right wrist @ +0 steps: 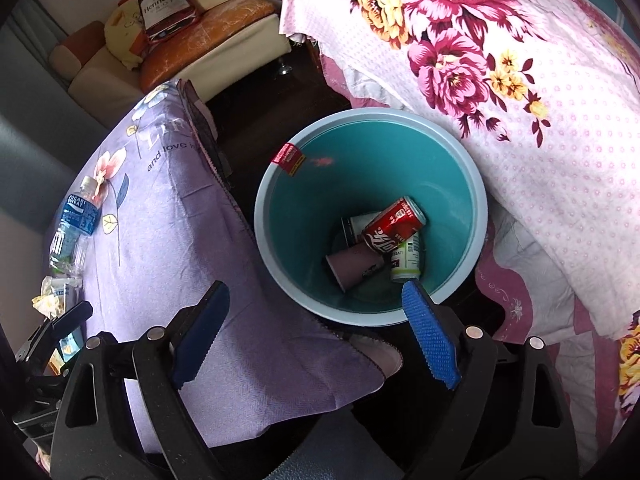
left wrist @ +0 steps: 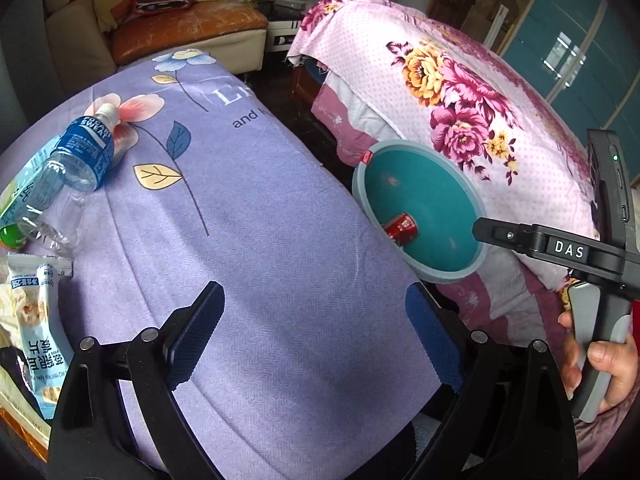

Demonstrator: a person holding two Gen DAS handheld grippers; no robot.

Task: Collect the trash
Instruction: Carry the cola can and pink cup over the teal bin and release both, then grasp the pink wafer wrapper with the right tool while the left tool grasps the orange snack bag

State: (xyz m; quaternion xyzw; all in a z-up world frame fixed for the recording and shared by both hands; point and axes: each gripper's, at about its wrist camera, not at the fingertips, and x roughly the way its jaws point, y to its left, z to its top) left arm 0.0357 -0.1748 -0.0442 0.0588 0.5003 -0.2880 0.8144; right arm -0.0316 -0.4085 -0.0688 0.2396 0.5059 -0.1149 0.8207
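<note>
Lilac floral cloth (left wrist: 248,216), teal bin (right wrist: 472,184) beside it holding cans, both grippers' fingers spread, empty

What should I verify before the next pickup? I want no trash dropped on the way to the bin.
1. Right gripper empty, jaws open: ok.
2. Left gripper empty, jaws open: ok.
3. Round teal plastic bin upright with room inside: ok; the red soda can and a pink paper cup lie at its bottom.
4. Trash left on the purple flowered cloth: not ok; a clear plastic bottle with a blue label and white snack wrappers remain.
5. Bottle capped: cannot tell.
</note>
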